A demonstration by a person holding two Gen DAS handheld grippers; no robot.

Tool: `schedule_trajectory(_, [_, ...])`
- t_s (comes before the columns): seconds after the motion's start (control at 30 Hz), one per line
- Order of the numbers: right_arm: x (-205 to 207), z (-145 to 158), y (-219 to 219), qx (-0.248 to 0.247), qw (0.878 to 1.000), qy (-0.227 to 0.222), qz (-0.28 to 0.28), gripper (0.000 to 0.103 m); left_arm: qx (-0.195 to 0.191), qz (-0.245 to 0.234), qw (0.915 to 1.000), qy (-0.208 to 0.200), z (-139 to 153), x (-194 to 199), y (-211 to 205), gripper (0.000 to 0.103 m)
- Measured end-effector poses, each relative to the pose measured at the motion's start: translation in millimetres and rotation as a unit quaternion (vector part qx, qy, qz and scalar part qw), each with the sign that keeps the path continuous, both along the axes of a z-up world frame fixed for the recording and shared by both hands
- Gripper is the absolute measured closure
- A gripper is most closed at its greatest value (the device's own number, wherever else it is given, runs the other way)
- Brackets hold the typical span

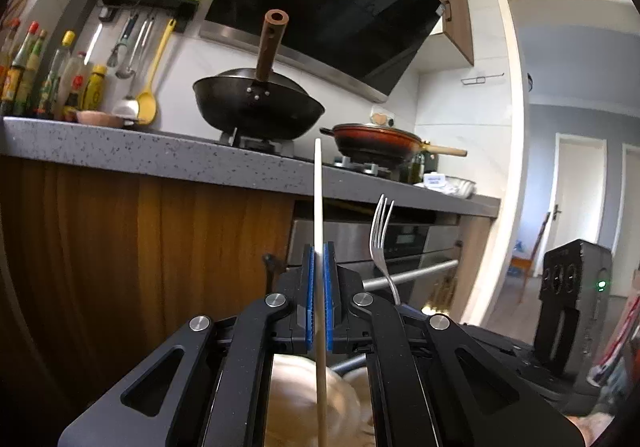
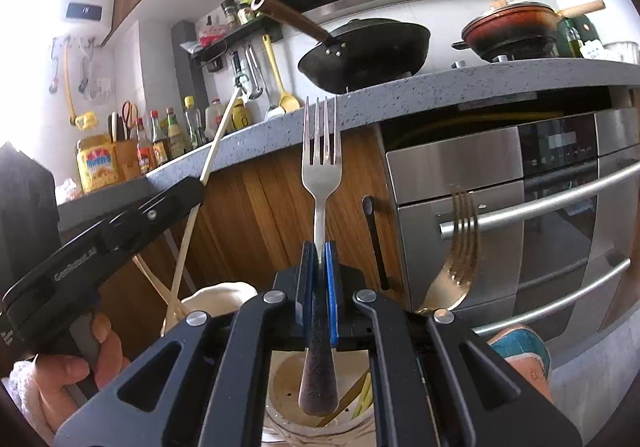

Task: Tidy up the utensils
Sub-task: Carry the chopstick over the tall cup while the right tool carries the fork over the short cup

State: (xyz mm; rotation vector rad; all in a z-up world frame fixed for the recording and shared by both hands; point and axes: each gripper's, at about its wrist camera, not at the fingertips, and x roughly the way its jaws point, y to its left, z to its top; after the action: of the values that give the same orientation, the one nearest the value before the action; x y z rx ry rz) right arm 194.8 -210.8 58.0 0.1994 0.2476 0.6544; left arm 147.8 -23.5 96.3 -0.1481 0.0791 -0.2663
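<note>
My left gripper [image 1: 319, 255] is shut on a pale chopstick [image 1: 318, 199] that stands upright between its blue pads; it also shows in the right wrist view [image 2: 218, 139], held at the left. My right gripper [image 2: 319, 253] is shut on a silver fork with a dark handle [image 2: 320, 171], tines up, above a cream utensil holder [image 2: 288, 395]. That fork shows in the left wrist view [image 1: 380, 235] to the right. A gold fork [image 2: 460, 259] stands at the right. More chopsticks [image 2: 176, 283] lean in a white holder [image 2: 218, 297].
A grey speckled counter [image 1: 160, 155] runs above wooden cabinet fronts [image 1: 140, 255]. A black wok [image 1: 256, 103] and a red pan [image 1: 376, 139] sit on the hob. Sauce bottles [image 1: 52, 79] line the back wall. A steel oven [image 2: 520, 207] is at the right.
</note>
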Motion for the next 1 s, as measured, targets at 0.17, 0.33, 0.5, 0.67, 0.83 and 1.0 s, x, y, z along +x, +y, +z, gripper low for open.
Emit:
schedule_trajectory(0.17, [3,-4,6,-0.017,1.0,0.001,0.0,0.097,0.011,0.013,0.9998,-0.009,-3,8,-2,0.098])
schedule_trajectory(0.33, [1,-9,9,-0.029,1.0,0.002,0.0,0.097,0.026,0.014,0.9995,-0.013,-8,2,-7,0.098])
schedule_trajectory(0.5, [-4,-18,10,-0.039,0.999,0.01,0.001,0.097,0.038,0.009,0.999,-0.021,-12,-21,-7,0.098])
schedule_trajectory(0.67, [-15,-24,4,-0.042,0.999,0.008,-0.004,0.097,0.041,0.003,0.9991,-0.004,-18,-40,-4,0.098])
schedule_trajectory(0.83, [-25,-29,-2,-0.042,0.999,0.011,-0.014,0.097,0.046,0.004,0.9984,0.031,-33,-48,-1,0.098])
schedule_trajectory(1.0, [-41,-32,-5,-0.05,0.998,0.009,-0.021,0.097,0.048,0.007,0.9976,0.051,-39,-57,4,0.098])
